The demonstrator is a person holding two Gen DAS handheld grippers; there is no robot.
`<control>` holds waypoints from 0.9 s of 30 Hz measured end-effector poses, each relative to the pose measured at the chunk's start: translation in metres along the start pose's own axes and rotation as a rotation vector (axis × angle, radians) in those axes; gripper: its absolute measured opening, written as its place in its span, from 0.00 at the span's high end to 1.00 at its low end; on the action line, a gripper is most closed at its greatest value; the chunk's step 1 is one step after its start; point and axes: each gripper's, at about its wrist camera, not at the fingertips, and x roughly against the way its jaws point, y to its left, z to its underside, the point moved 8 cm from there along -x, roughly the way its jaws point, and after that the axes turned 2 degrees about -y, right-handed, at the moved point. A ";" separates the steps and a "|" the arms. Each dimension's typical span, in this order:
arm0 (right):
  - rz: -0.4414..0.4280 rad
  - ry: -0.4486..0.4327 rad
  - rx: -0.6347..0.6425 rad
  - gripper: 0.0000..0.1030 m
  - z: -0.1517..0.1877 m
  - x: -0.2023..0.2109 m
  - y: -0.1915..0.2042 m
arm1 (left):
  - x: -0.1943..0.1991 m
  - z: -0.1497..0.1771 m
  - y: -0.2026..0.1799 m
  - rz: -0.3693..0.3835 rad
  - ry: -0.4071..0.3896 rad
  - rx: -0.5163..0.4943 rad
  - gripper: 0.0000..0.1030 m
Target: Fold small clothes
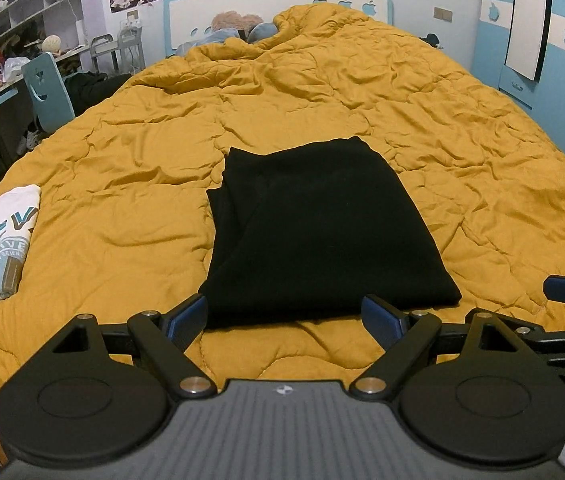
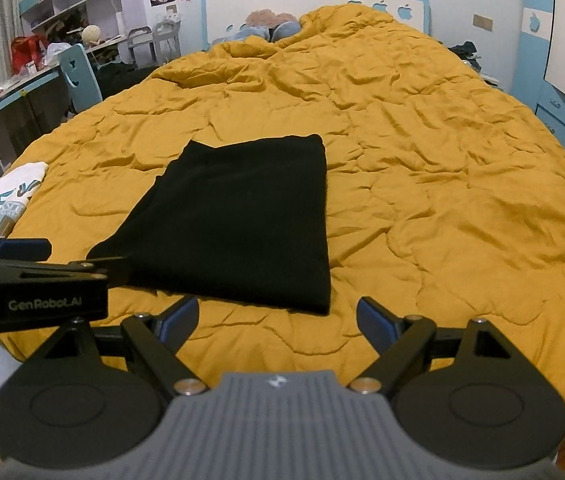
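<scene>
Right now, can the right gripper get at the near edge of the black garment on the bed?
Probably yes. The right gripper is open and the black garment lies flat on the yellow quilt just ahead of its fingers, with nothing between. The left gripper is off to the side.

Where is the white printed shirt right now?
The white printed shirt lies at the mustard quilt's left edge in both views, left of the folded black garment and apart from it.
</scene>
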 end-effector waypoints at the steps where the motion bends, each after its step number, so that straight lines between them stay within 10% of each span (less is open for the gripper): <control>1: 0.002 -0.002 -0.001 0.21 0.000 0.000 -0.001 | 0.000 0.000 0.000 0.001 0.000 0.000 0.02; 27: -0.002 -0.003 -0.010 0.21 -0.001 0.001 -0.003 | 0.000 -0.001 -0.001 -0.001 0.000 0.000 0.02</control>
